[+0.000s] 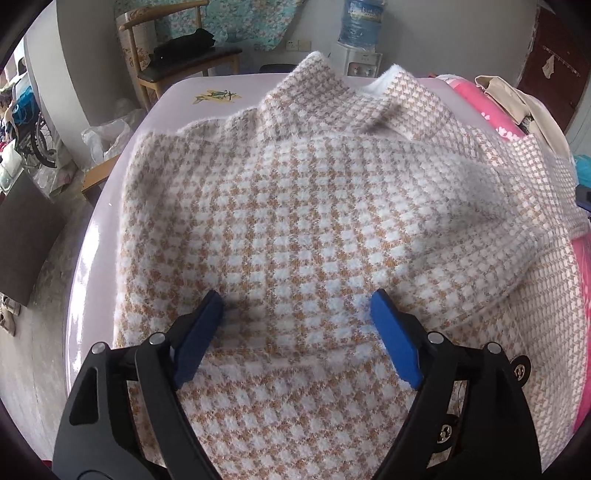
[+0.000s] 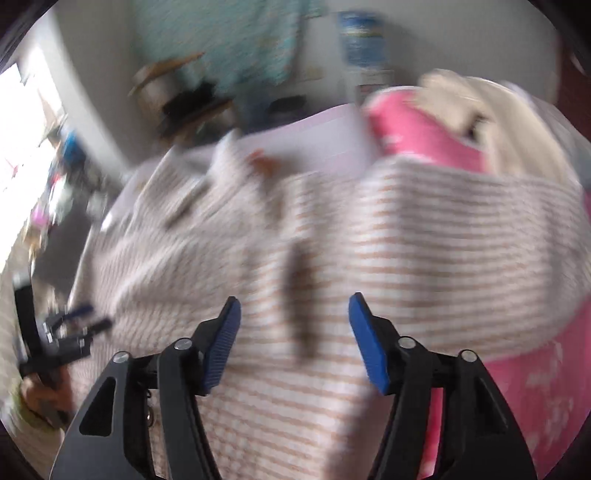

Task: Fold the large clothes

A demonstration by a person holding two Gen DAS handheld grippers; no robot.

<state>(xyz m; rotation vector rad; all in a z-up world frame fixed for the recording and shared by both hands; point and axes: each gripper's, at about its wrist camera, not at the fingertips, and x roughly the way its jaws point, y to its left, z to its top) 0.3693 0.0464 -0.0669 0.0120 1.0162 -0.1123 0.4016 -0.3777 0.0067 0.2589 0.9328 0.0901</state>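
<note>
At the far left of the left wrist view, a bicycle wheel point(image 1: 38, 138) and cluttered bags stand on the floor, with a dark panel point(image 1: 26, 236) nearer the camera. Further in, a wooden chair point(image 1: 177, 55) with dark clothing on its seat sits behind the pale pink bench point(image 1: 92, 258). The checked sweater point(image 1: 295, 206), fuzzy with white and tan squares, lies spread over most of the bench, its collar toward the far edge and one sleeve folded across the body on the right side. The left gripper point(image 1: 297, 306) hovers over the near part of the sweater, its blue fingers point(image 1: 199, 332) wide apart with nothing between them but the fabric lying below. Behind the collar stands a water dispenser point(image 1: 360, 29) with a blue bottle. To the right, a pink floral cloth point(image 1: 495, 110) lies beside the sweater, and a beige garment point(image 1: 517, 96) rests on it.

The right wrist view is heavily blurred. At its left edge the left gripper point(image 2: 86, 317) appears in a person's hand point(image 2: 40, 395). In the middle, the right gripper point(image 2: 293, 308) hangs above the sweater point(image 2: 424, 236), fingers point(image 2: 221, 347) apart and gripping nothing. The pink cloth point(image 2: 535, 373) shows at the right.
</note>
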